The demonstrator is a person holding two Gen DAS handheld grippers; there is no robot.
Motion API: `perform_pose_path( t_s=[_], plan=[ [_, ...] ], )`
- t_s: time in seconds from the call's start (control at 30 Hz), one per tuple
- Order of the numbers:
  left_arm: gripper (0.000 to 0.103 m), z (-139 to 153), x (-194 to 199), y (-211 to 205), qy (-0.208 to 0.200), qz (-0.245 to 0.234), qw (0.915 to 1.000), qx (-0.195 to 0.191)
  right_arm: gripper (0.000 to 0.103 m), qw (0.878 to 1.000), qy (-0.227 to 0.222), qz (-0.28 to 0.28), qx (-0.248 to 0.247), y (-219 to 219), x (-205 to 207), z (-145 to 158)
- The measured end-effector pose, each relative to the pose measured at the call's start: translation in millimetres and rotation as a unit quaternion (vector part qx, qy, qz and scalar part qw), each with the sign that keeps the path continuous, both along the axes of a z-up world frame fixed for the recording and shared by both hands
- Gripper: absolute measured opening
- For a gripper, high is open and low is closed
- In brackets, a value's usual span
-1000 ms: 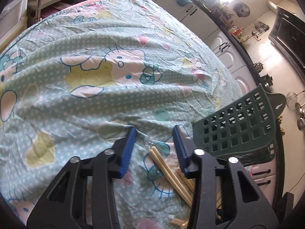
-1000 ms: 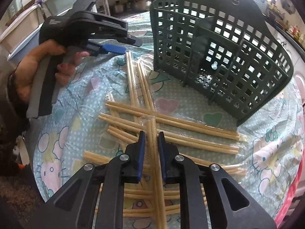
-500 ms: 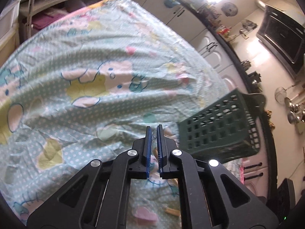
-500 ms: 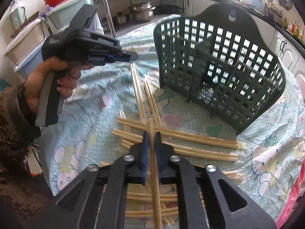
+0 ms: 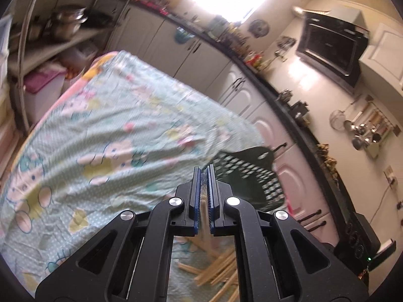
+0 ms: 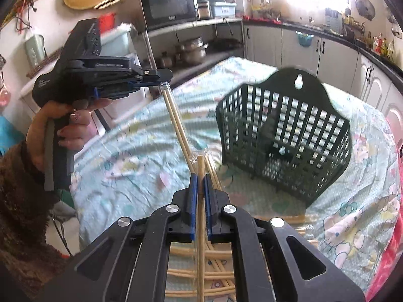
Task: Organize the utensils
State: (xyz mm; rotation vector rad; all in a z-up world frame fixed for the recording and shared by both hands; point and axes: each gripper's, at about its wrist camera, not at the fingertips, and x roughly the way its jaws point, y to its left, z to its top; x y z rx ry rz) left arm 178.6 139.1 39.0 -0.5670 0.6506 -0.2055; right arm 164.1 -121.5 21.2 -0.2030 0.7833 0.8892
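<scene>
Both grippers are raised above the table, each gripping chopsticks. My left gripper (image 5: 203, 174) is shut on a plastic-wrapped pair of chopsticks (image 5: 203, 209) by its top end. In the right wrist view a hand holds the left gripper (image 6: 165, 76) at upper left, and its wrapped pair (image 6: 177, 123) hangs slanting down toward the table. My right gripper (image 6: 200, 179) is shut on another wrapped pair (image 6: 200, 166), which pokes up past the pads. A dark green slotted basket (image 6: 284, 136) stands upright on the cloth; in the left wrist view the basket (image 5: 248, 170) is just right of the tips.
Several more wrapped chopsticks (image 6: 221, 275) lie crossed on the cartoon-print tablecloth (image 6: 131, 166) below the right gripper, seen as a pile (image 5: 216, 269) under the left one. Kitchen cabinets (image 5: 241, 93) and a shelf with pots (image 6: 194, 47) ring the table.
The left gripper closed on a wrapped pair and rose sharply, tilting its view toward the kitchen. The right gripper tightened on its pair and lifted it clear of the pile.
</scene>
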Motion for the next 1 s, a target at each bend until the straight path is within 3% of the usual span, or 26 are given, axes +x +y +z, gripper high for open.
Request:
perform_pose_path(
  t_s=[0.43,0.7,1.0],
  plan=[
    [0.002,70.5,-19.0,-46.4,-0.072,-0.074,0.9946,0.007,0.006,0.994,-0.059,-0.038,0.083,-20.3,6.3,47.4],
    [0.002,103.8,-17.1,-69.1,-0.107,-0.106,0.9886,0.005,0.006,0.983,-0.109,-0.069,0.132,-44.2,20.0,84.4],
    [0.002,138.0,-7.2,-85.4,-0.144,-0.109,0.9835,0.016,0.006,0.966,-0.159,-0.112,0.173,-74.1,41.2,123.8]
  ],
)
